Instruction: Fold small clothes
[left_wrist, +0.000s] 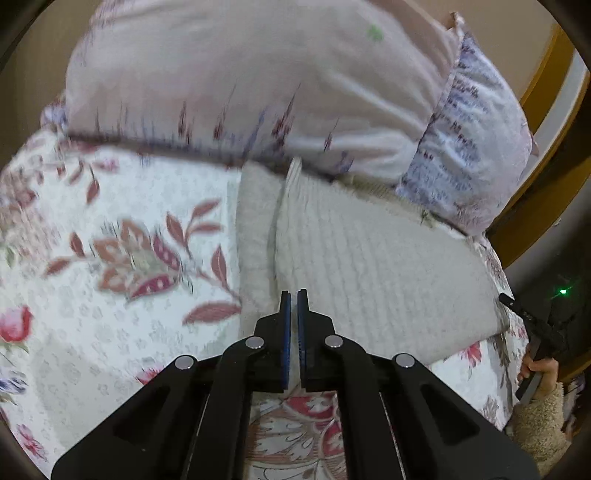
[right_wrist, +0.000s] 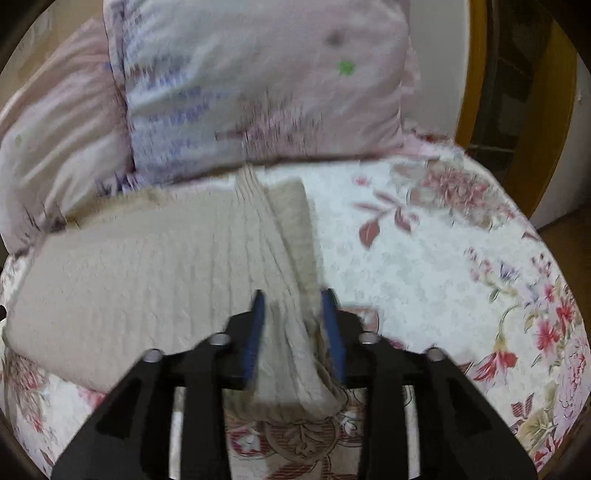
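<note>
A beige ribbed knit garment (left_wrist: 369, 258) lies folded on the flowered bed cover, just in front of the pillows. In the left wrist view my left gripper (left_wrist: 293, 295) sits over its left part, jaws shut, with a thin strip of the knit's raised fold edge between the blue pads. In the right wrist view the same garment (right_wrist: 147, 266) spreads to the left. My right gripper (right_wrist: 293, 310) has its jaws apart, and a bunched fold of the knit lies loosely between the pads. A hand in a fuzzy sleeve (left_wrist: 539, 406) holds that gripper at the garment's right end.
Two pink and lilac pillows (left_wrist: 258, 81) (right_wrist: 258, 92) lie right behind the garment. The white quilted bed cover (left_wrist: 110, 258) with red flowers stretches to both sides. A wooden bed frame (right_wrist: 472, 74) rises at the far right.
</note>
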